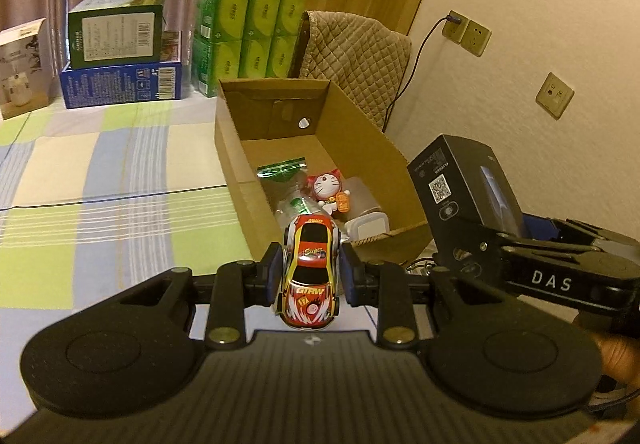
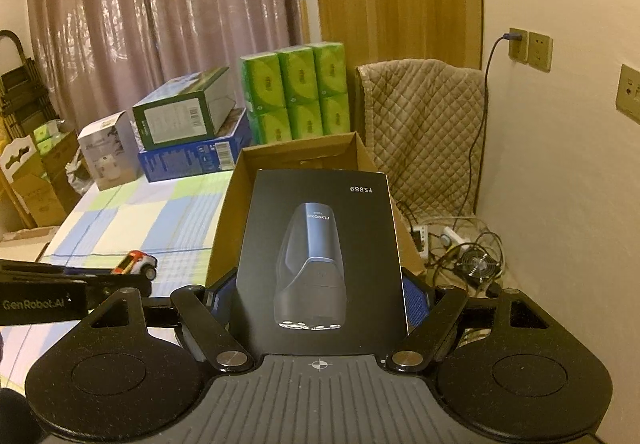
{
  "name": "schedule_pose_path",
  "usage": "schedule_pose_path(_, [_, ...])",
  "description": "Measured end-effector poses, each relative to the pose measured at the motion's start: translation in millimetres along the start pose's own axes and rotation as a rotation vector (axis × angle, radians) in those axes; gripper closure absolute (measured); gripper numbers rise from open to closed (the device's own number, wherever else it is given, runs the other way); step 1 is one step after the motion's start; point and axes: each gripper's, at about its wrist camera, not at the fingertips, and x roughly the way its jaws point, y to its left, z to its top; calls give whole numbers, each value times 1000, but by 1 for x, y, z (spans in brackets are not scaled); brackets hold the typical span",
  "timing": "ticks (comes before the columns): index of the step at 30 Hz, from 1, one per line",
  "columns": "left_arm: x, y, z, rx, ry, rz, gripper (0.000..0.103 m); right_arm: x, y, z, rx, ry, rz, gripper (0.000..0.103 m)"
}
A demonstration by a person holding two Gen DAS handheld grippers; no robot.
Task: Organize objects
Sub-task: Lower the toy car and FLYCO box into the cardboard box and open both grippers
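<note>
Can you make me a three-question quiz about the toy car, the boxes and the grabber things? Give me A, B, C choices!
1. Where is the cat toy?
A. in the cardboard box
B. on the bedsheet
C. on the chair

2. What colour are the stacked tissue packs?
A. blue
B. green
C. pink

3. What is the left gripper doing?
A. hanging open
B. shut on nothing
C. holding the toy car

Answers: 1 A, it lies among items inside the box. 2 B, all wrappers are green. 3 C, the jaws press the car's sides, while the right gripper holds the black shaver box.
</note>
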Motion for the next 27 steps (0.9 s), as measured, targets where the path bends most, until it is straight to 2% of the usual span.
schedule_pose_path(14, [56,-7,32,9,22,-30,78,45,-24,30,-11,11,6,27])
schedule_pose_path(27, [103,3,60,25,51,-22,78,87,-38,52,-13,34,1,27])
